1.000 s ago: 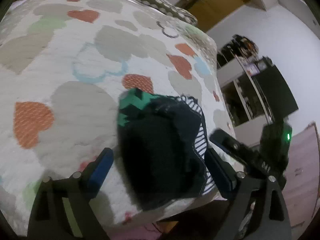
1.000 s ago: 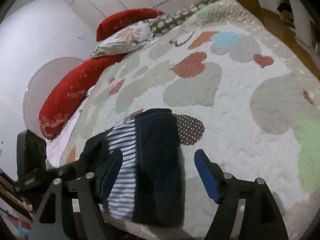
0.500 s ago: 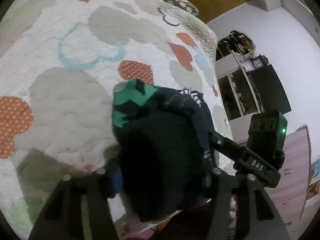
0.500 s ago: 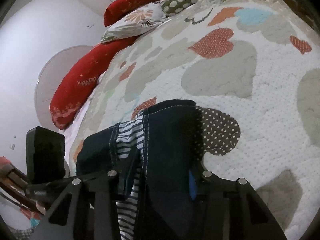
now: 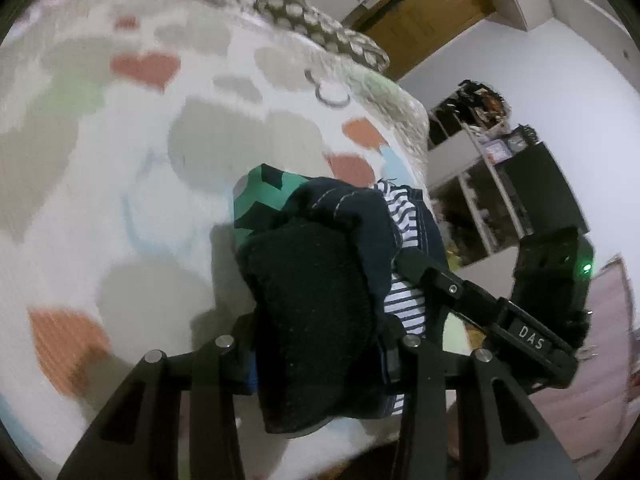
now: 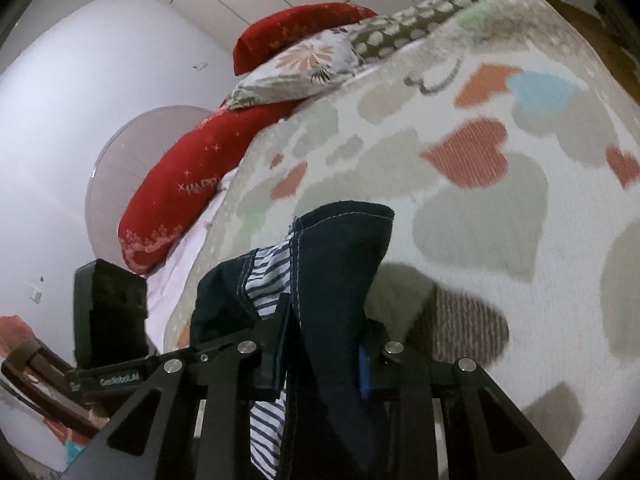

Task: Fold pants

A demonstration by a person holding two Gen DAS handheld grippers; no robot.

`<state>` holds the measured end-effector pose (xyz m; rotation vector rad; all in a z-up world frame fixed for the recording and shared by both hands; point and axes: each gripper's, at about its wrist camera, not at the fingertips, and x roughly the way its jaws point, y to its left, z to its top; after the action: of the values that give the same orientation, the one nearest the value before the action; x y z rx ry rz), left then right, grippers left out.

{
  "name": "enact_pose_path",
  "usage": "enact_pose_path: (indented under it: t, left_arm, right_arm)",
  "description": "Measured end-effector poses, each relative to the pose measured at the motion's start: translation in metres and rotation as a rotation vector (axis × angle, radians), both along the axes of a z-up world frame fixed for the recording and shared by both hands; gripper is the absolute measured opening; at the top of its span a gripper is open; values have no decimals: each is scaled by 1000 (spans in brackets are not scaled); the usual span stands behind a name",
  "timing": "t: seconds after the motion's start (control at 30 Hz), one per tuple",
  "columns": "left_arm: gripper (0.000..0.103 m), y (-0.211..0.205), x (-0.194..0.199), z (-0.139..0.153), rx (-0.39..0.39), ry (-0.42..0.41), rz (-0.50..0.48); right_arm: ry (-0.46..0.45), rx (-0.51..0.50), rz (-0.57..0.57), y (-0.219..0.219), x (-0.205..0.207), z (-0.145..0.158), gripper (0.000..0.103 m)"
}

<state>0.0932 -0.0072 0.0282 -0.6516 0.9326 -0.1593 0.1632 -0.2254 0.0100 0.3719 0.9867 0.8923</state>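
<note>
Both grippers, spread a second ago, now pinch the pants (image 5: 320,304): left gripper (image 5: 320,364) and right gripper (image 6: 324,356) at lower centre, lifting them off the bedspread (image 6: 500,240) for refolding.

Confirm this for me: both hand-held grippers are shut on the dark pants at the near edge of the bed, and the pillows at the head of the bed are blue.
One thing is wrong: the pillows are red, not blue, as the right wrist view shows. The rest holds: the left hand-held gripper and the right hand-held gripper are both shut on the dark pants at the near edge of the bed.
</note>
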Motion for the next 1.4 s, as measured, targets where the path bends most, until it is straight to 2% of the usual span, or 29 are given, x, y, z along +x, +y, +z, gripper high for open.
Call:
enact_pose_path:
  t: [0.07, 0.17, 0.23, 0.3, 0.33, 0.37, 0.4, 0.43, 0.47, 0.53, 0.6, 0.7, 0.77, 0.87, 0.93, 1.03, 1.17, 1.23, 1.37, 1.4]
  left_arm:
    - [40, 6, 15, 5, 42, 2, 12]
    - [42, 16, 41, 1, 65, 29, 34]
    - [48, 22, 56, -9, 88, 63, 53]
    - [48, 29, 69, -26, 120, 131, 89]
    - [51, 33, 73, -34, 99, 153, 87]
    - [52, 39, 75, -40, 37, 173, 86]
    - [52, 41, 73, -41, 9, 175, 89]
    - [52, 43, 70, -39, -13, 166, 87]
    - [52, 43, 66, -32, -24, 143, 79]
    - [52, 44, 57, -15, -15, 86, 84]
    - [53, 45, 52, 4, -8, 29, 93]
    - [53, 46, 61, 15, -16, 3, 98]
    - [53, 44, 72, 10, 2, 21, 97]
    - [53, 40, 88, -12, 32, 89, 101]
    - [56, 43, 93, -27, 26, 130, 111]
    - [68, 49, 91, -44, -22, 164, 118]
    - [70, 59, 74, -43, -78, 156, 143]
    - [70, 60, 63, -34, -61, 133, 154]
    - [71, 51, 19, 0, 137, 43, 197]
    - [74, 50, 11, 5, 169, 26, 209]
  right_arm:
    - [-16, -13, -2, 11, 12, 6, 29]
    - [-27, -39, -14, 28, 35, 9, 29]
    - [-26, -71, -22, 38, 50, 4, 29]
    - [-29, -123, -30, 47, 64, -6, 33]
    - [-26, -154, -39, 49, 70, -11, 34]
    - [-11, -200, -56, 52, 78, -20, 43]
    - [9, -235, -72, 52, 84, -30, 49]
    - [26, -246, -89, 48, 88, -37, 60]
    - [33, -234, -100, 43, 89, -39, 61]
    - [21, -195, -124, 28, 84, -32, 61]
    - [-33, -170, -160, 12, 73, -15, 61]
    - [-103, -117, -164, -1, 48, 8, 59]
    - [-130, -84, -118, 1, 27, 17, 50]
    - [-127, -103, -46, 17, 8, 8, 49]
    - [-117, -165, -35, 31, 7, -9, 49]
    - [-66, -231, -47, 38, 12, -37, 49]
    - [-99, -258, -57, 38, 9, -34, 49]
    - [-114, -254, -69, 33, 3, -28, 50]
    - [-155, -246, -100, 20, -17, -13, 56]
    - [-172, -254, -106, 17, -24, -10, 56]
